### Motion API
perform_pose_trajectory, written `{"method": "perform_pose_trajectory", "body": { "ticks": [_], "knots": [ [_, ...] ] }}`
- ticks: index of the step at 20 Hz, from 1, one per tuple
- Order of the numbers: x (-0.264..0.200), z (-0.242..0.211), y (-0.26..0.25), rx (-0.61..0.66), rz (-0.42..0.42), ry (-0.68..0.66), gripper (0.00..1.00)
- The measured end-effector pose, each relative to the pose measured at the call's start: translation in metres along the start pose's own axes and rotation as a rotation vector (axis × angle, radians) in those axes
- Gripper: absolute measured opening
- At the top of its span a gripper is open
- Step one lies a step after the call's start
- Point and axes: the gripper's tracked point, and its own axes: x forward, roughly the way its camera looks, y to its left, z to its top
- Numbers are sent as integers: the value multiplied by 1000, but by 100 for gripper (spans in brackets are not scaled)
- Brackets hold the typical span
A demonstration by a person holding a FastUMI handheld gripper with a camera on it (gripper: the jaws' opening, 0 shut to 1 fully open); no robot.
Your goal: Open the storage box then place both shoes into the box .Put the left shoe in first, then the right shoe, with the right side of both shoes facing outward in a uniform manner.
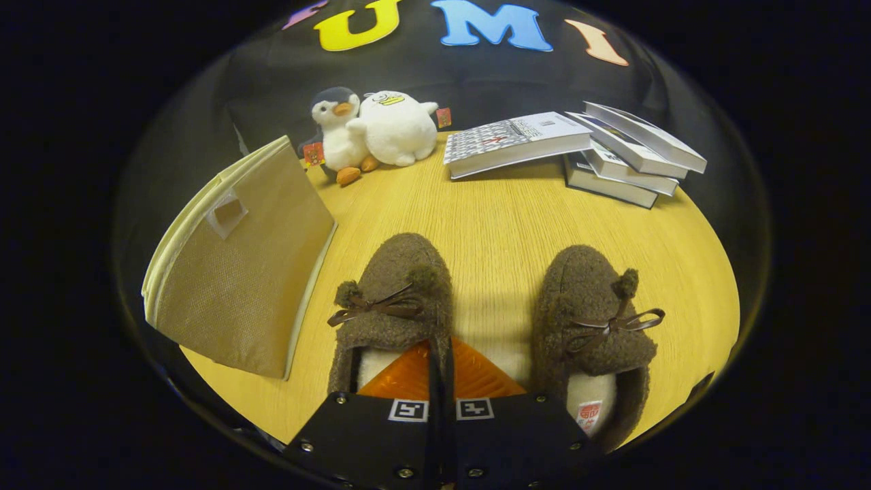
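Your tool has its fingers pinched together on the inner wall of the left shoe, one finger inside the opening and the other outside it, so the wall sits clamped between them. The right shoe stands just beside it on the worktop, apart from the fingers, toes pointing away from you like its mate. The box stands near the left shoe on its far side, tilted, lid closed. Beyond the shoes, well apart, you see two plush toys and a stack of books.
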Motion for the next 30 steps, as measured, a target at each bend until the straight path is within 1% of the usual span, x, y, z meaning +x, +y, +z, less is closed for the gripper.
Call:
{"method": "perform_pose_trajectory", "body": {
  "ticks": [3,9,13,19,25,30],
  "knots": [
    [-12,9,9,79,22,11,0],
    [-47,45,27,167,44,-51,0],
    [-73,73,51,222,89,-97,0],
    [-106,114,87,235,106,-179,0],
    [-113,132,143,270,172,-200,0],
    [-98,133,185,274,201,-184,0]
  ]
}}
